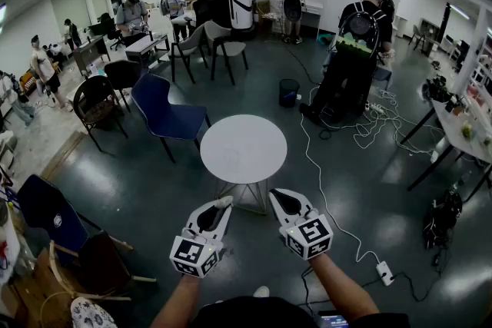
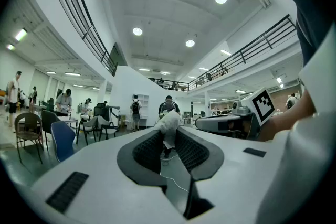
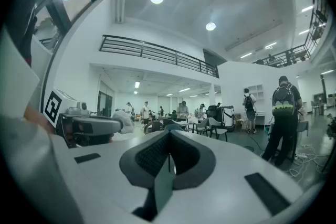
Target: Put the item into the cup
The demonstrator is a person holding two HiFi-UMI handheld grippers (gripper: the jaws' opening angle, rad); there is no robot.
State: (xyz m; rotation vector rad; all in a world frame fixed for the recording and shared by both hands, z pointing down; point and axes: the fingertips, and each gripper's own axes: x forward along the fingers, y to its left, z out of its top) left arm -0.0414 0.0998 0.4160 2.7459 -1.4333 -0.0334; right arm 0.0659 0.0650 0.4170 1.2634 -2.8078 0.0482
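Note:
My left gripper (image 1: pixel 221 203) is held at waist height in front of a round white table (image 1: pixel 243 148). It is shut on a small white crumpled item (image 1: pixel 224 201), which sticks up from between the dark pads (image 2: pixel 169 126). My right gripper (image 1: pixel 275 196) hangs beside it, to the right, jaws shut with nothing between them (image 3: pixel 169 138). From the right gripper view, the left gripper (image 3: pixel 89 126) and its white item (image 3: pixel 125 120) appear at the left. The table top looks bare, and no cup shows in any view.
A blue chair (image 1: pixel 165 113) and darker chairs (image 1: pixel 96 100) stand left of the table. A black bin (image 1: pixel 289 91) sits behind it. White cables (image 1: pixel 323 188) and a power strip (image 1: pixel 384 273) lie on the floor to the right, where a person (image 1: pixel 357 50) stands.

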